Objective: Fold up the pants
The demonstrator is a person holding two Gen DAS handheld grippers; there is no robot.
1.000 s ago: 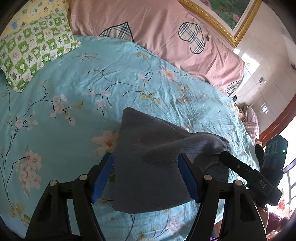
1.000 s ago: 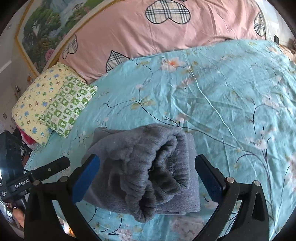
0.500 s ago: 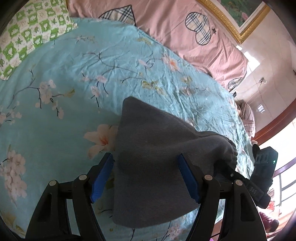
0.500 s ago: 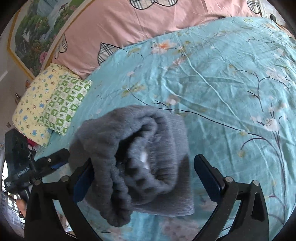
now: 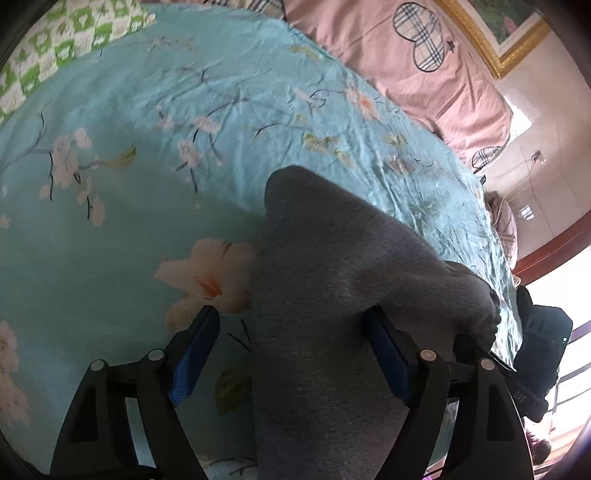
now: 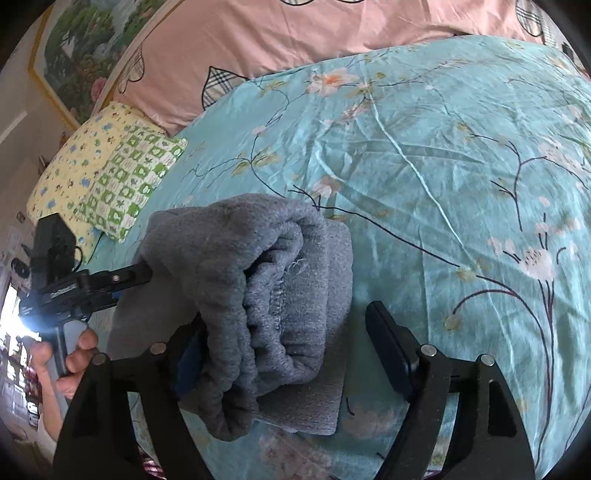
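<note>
The grey pants (image 5: 332,295) lie as a thick folded bundle on the turquoise floral bedsheet (image 5: 129,221). My left gripper (image 5: 291,317) straddles one end of them, its jaws opening. Its left pad (image 5: 192,358) stands clear of the cloth, while the fabric drapes over its right finger. In the right wrist view the pants (image 6: 258,266) show their rolled waistband. My right gripper (image 6: 286,317) straddles that end, its jaws closing. The bundle leans on its left finger and the right pad (image 6: 388,350) is apart from it. The left gripper (image 6: 110,280) pokes into the fold from the left.
A pink quilt with plaid hearts (image 6: 332,33) lies along the head of the bed. A green and yellow pillow (image 6: 110,173) sits at the bed's left corner. A person's hand (image 6: 74,362) holds the left gripper's handle. The right gripper's body (image 5: 535,350) shows at the bed's edge.
Both grippers have sunk toward the bed with the pants. The right jaws have narrowed around the bundle, which now leans on the left finger. The left jaws have widened a little.
</note>
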